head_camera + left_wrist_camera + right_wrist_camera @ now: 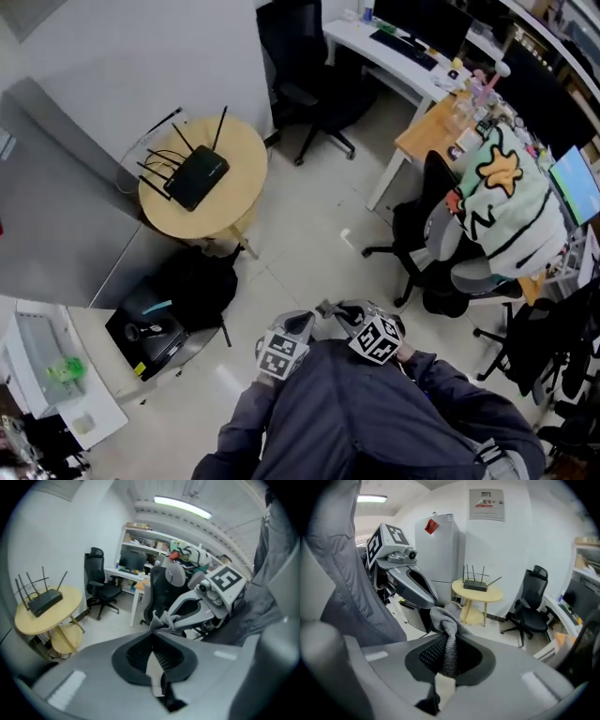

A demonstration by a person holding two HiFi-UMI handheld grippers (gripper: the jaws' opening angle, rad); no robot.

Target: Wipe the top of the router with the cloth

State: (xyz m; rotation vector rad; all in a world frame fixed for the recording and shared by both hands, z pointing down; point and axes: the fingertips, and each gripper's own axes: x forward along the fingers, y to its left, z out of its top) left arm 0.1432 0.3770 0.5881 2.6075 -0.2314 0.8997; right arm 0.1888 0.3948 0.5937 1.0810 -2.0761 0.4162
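I held both grippers close in front of my chest, tips turned toward each other, with the grey jacket (375, 417) filling the bottom of the head view. The right gripper (446, 634) had its jaws closed on the grey cloth (443, 618). The fabric ran down between the two jaws and bunched in a soft lump just past their tips.

The left gripper (152, 631) had its jaws pressed together, meeting at the tips with only a narrow slit further back. Those tips sat right against the bunched end of the cloth. I could not tell whether they had nipped any of it, and nothing else lay between them.

The router (197, 176) was well apart from both grippers, across a stretch of pale floor. It was a flat black box lying on the round wooden table (246, 155) by the white wall, with its thin antennas sticking up and out from the wall side. In the gripper views a smaller round shelf showed under the table top. The router's top was bare and the cloth was nowhere near it.

A black office chair (314, 75) stood beyond the table, next to a white desk (375, 52) with a keyboard.
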